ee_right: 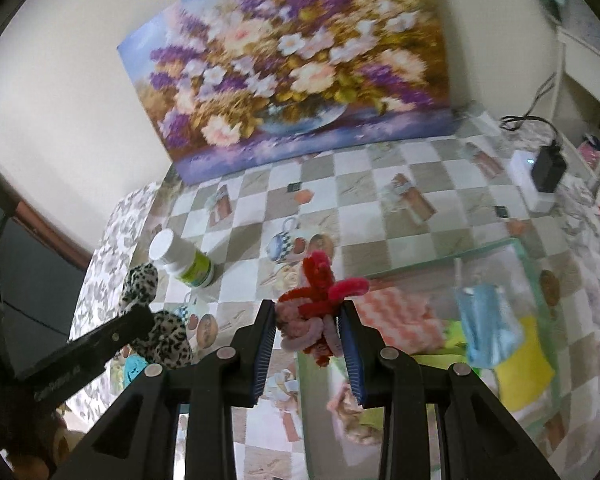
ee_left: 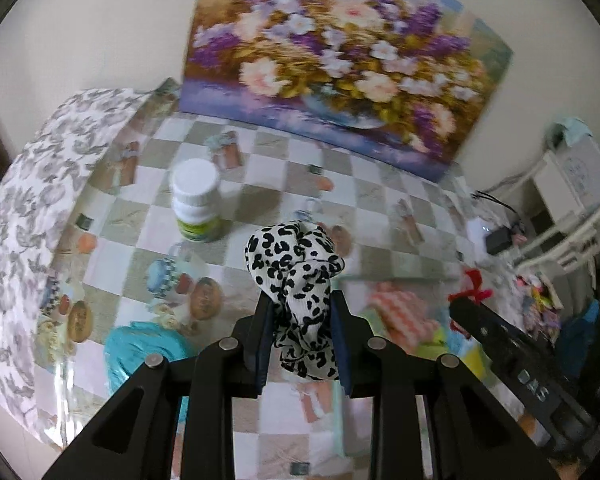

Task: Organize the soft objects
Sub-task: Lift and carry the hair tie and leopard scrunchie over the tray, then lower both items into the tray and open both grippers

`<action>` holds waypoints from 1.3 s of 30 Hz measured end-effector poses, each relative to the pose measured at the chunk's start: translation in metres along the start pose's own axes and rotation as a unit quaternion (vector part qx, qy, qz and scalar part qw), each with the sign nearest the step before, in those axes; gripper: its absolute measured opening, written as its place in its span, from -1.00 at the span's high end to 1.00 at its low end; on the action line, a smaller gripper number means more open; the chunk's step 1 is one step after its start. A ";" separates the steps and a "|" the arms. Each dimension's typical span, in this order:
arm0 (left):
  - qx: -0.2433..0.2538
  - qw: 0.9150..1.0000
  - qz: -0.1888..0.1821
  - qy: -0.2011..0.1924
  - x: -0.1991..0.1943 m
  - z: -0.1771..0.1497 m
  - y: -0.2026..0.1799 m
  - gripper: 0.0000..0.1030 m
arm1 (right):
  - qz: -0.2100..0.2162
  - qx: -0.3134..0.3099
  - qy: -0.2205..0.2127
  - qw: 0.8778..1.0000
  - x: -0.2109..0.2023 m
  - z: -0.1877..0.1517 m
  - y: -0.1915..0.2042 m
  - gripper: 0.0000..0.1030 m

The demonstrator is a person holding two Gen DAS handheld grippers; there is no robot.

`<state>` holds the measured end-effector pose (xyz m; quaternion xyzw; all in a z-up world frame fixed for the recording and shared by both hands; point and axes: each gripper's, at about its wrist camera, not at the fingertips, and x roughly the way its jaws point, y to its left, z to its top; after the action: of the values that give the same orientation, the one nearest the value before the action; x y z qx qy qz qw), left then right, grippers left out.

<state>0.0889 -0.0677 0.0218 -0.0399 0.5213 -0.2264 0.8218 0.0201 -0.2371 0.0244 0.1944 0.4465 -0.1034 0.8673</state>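
Above the table point(ee_left: 260, 192): left gripper point(ee_left: 302, 320) pinches scrunchie point(ee_left: 296, 264), right gripper point(ee_right: 308, 322) pinches pipe cleaners point(ee_right: 320, 292). Tray point(ee_right: 540, 276) partly filled; both items unplaced.

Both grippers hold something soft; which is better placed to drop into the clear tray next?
Likely right: the right gripper holds the pipe-cleaner bundle beside the clear tray; the left gripper with its scrunchie sits farther left.

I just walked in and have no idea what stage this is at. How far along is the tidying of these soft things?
Partly done. The clear tray already holds a blue face mask and colourful cloths. In hand: the left gripper clamps a spotted scrunchie; the right gripper clamps a red-and-pink pipe-cleaner bundle. Left: those two, plus a teal item on the table.
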 end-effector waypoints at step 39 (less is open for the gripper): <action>0.067 0.980 -0.027 0.187 0.105 -0.107 -0.075 0.44 | -0.096 0.104 0.127 0.982 0.045 -0.088 -0.113 0.32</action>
<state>0.0076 -0.1604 -0.0920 0.0439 0.6481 -0.2861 0.7044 -0.0584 -0.3011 -0.0862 0.2511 0.5563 -0.2065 0.7647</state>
